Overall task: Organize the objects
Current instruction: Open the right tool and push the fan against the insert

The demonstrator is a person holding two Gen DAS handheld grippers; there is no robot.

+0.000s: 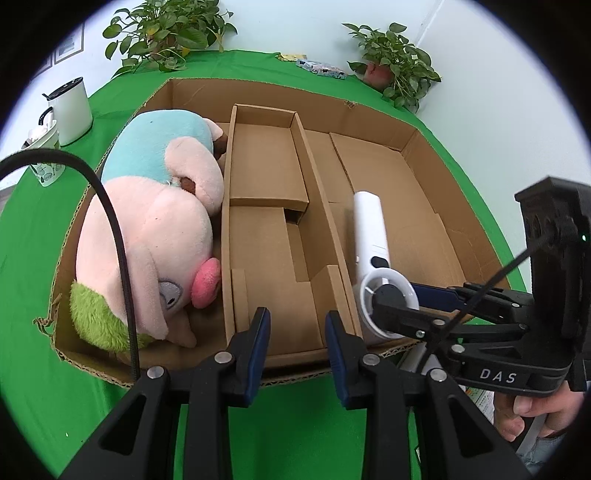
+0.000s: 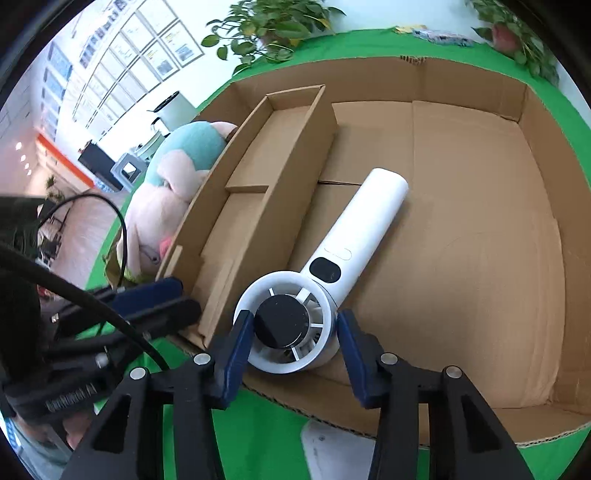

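A white hand-held fan (image 1: 369,221) (image 2: 369,214) lies in the right compartment of an open cardboard box (image 1: 258,92) (image 2: 546,147). Its round head rests by the front wall. My right gripper (image 2: 291,332) (image 1: 393,291) stands open, its blue pads close beside the head on either side. I cannot see them press on it. A pink and blue plush pig (image 1: 159,221) (image 2: 173,177) fills the left compartment. My left gripper (image 1: 297,332) (image 2: 166,299) hangs over the front of the inner cardboard tray (image 1: 266,155) (image 2: 295,122), slightly open, nothing between its pads.
The box sits on a green cloth (image 1: 295,424). At the back stand two potted plants (image 1: 166,33) (image 1: 395,62) and some packets (image 1: 321,68). A white jug (image 1: 72,110) and a patterned cup (image 1: 46,162) stand left of the box. A person's hand (image 1: 535,410) holds the right gripper.
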